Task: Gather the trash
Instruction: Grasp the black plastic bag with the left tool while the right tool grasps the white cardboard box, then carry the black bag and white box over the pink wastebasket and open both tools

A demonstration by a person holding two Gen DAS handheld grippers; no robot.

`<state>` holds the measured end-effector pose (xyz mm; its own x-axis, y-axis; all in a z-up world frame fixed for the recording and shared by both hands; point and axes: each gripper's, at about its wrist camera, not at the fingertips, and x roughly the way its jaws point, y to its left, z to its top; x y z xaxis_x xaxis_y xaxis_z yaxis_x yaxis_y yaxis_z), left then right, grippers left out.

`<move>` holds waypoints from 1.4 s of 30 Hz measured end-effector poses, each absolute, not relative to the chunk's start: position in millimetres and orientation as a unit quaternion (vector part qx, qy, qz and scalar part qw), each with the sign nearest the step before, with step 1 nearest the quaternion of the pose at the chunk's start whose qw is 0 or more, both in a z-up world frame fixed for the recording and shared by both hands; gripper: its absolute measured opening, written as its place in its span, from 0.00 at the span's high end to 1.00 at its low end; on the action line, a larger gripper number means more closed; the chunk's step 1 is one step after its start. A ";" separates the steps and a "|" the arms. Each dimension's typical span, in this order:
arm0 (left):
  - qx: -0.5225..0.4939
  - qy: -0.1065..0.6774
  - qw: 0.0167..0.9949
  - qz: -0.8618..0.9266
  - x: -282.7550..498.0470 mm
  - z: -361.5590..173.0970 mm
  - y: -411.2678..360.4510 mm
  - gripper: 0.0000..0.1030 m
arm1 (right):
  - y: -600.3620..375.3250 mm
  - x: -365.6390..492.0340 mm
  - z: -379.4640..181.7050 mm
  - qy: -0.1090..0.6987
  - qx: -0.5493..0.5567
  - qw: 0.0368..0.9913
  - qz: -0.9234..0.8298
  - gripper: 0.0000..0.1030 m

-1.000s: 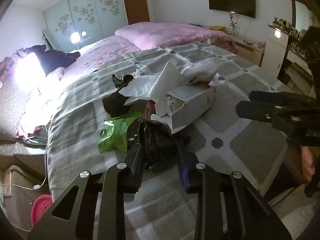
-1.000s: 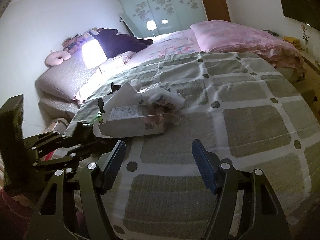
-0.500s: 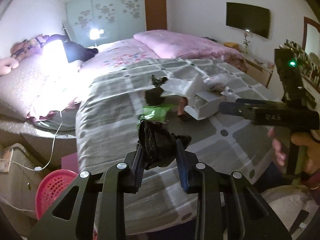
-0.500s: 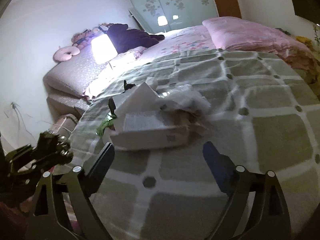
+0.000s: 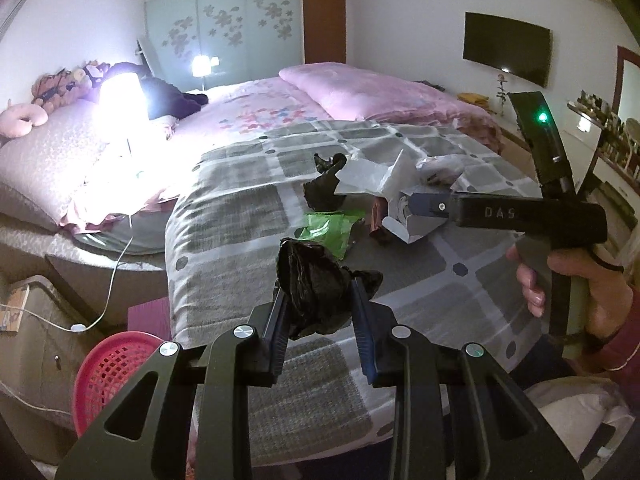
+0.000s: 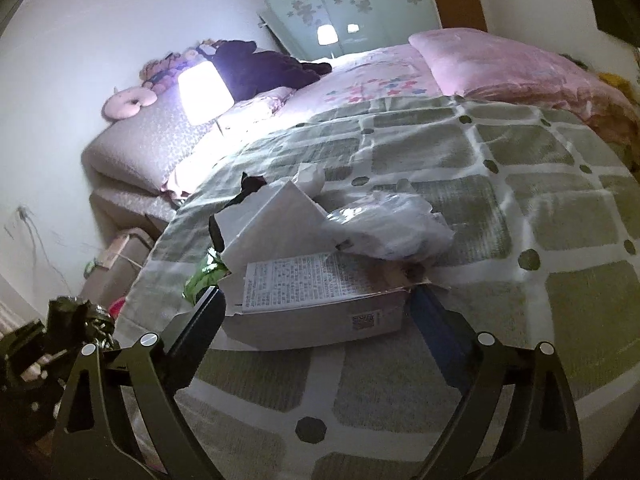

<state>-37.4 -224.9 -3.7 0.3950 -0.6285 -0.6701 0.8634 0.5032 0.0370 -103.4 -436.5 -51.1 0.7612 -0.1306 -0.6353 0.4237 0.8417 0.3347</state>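
My left gripper (image 5: 320,300) is shut on a crumpled black plastic bag (image 5: 312,284), held above the near edge of the checked bedspread (image 5: 240,216). Farther up the bed lies a trash pile: a white carton (image 6: 320,308), a white paper sheet (image 6: 276,224), a clear plastic bag (image 6: 388,224), a green wrapper (image 5: 328,228) and another black scrap (image 5: 324,188). My right gripper (image 6: 316,312) stands wide open at the carton, one finger at each end of it, and I see no pad pressing on it. A pink wastebasket (image 5: 116,372) stands on the floor at the bed's left.
A lit lamp (image 5: 120,92) glows beside the bed at the left, with a white cable (image 5: 116,280) hanging below it. Pink bedding (image 5: 380,92) covers the far half. A person's hand (image 5: 580,292) holds the right gripper's handle at the right.
My left gripper drew back from the pile toward the bed's near edge, still holding the black bag. The right gripper's jaws spread wider and moved up to the white carton.
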 end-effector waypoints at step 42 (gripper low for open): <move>0.159 0.311 0.868 -0.353 -2.5 11.5 -141.4 0.73 | -332.8 -110.7 -14.2 0.298 0.168 0.939 -0.038 0.22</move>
<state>-2.5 -141.4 11.5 0.5584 -0.5138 -0.6513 0.7109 0.7010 0.0565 -110.7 -332.8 -14.2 0.8198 0.0292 -0.5719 0.1707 0.9408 0.2928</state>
